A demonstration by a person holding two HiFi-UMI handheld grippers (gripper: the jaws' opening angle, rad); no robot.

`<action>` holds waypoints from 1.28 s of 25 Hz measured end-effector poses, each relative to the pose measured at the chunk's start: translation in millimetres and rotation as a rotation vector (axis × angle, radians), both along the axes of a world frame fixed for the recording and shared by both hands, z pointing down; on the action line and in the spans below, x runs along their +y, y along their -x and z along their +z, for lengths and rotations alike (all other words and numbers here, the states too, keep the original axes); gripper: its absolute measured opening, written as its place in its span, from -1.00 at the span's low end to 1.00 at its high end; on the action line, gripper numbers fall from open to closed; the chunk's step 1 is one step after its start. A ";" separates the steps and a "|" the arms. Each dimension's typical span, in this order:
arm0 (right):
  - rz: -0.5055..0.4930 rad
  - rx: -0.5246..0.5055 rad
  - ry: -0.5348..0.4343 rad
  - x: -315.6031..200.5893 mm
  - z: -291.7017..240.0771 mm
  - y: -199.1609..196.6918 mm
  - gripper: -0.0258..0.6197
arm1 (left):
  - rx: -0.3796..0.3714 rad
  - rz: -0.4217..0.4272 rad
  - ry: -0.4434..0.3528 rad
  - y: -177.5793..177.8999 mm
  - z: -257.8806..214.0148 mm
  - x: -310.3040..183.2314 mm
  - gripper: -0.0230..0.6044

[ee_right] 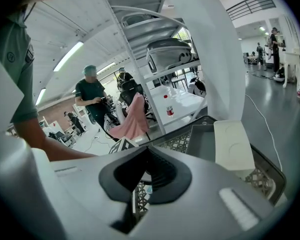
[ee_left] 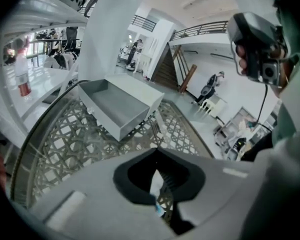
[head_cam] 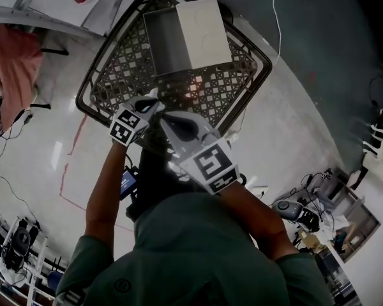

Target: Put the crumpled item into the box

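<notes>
An open grey box [head_cam: 163, 40] with its pale lid [head_cam: 203, 30] folded back stands at the far side of a black lattice table [head_cam: 115, 75]. Both grippers hover at the table's near edge with their tips close together. My left gripper [head_cam: 156, 102] is shut, and in the left gripper view a thin white scrap with a blue end [ee_left: 158, 194], the crumpled item, sits in the seam of its pads [ee_left: 157, 176]. My right gripper [head_cam: 166, 120] also looks shut [ee_right: 147, 171]. A white and bluish bit [ee_right: 148, 184] shows in its gap; I cannot tell whether it is pinched there. The box [ee_left: 115, 106] lies ahead of both.
A pink cloth [head_cam: 13, 69] hangs at the left beside a white shelf unit. A red-labelled bottle [ee_left: 22, 81] stands on a shelf. A person [ee_right: 92, 101] stands beyond the table. A cable [head_cam: 274, 18] crosses the grey floor, and equipment clutters the lower right [head_cam: 300, 212].
</notes>
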State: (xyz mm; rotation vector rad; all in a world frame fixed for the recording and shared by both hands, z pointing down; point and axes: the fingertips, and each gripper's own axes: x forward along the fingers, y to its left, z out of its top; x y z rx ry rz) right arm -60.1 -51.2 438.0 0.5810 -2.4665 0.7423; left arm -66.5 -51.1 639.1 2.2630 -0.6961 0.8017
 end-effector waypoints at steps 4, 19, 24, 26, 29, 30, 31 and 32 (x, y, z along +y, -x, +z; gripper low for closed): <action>0.016 0.006 0.011 -3.2 6.0 -7.6 -0.91 | 0.007 0.009 0.001 -7.2 3.7 -4.2 -0.92; 0.001 0.021 0.035 4.9 19.3 -4.3 -0.90 | -0.042 -0.086 -0.015 21.2 19.2 -13.3 -0.92; -0.002 0.026 0.039 0.8 25.4 -2.7 -0.90 | -0.081 -0.128 -0.036 32.2 28.4 -19.1 -0.92; 0.001 0.027 0.040 0.0 27.0 -1.9 -0.90 | -0.096 -0.140 -0.046 35.5 31.4 -20.5 -0.92; 0.003 0.030 0.041 1.1 26.8 -1.0 -0.90 | -0.112 -0.158 -0.057 39.2 32.2 -21.4 -0.92; 0.003 0.031 0.042 1.8 27.2 -0.8 -0.90 | -0.116 -0.161 -0.059 40.1 32.9 -21.5 -0.92; 0.003 0.032 0.043 2.6 28.1 -0.4 -0.90 | -0.120 -0.164 -0.062 41.1 34.2 -21.6 -0.92; 0.002 0.033 0.045 3.5 29.3 0.0 -0.90 | -0.124 -0.167 -0.065 42.2 35.6 -21.7 -0.92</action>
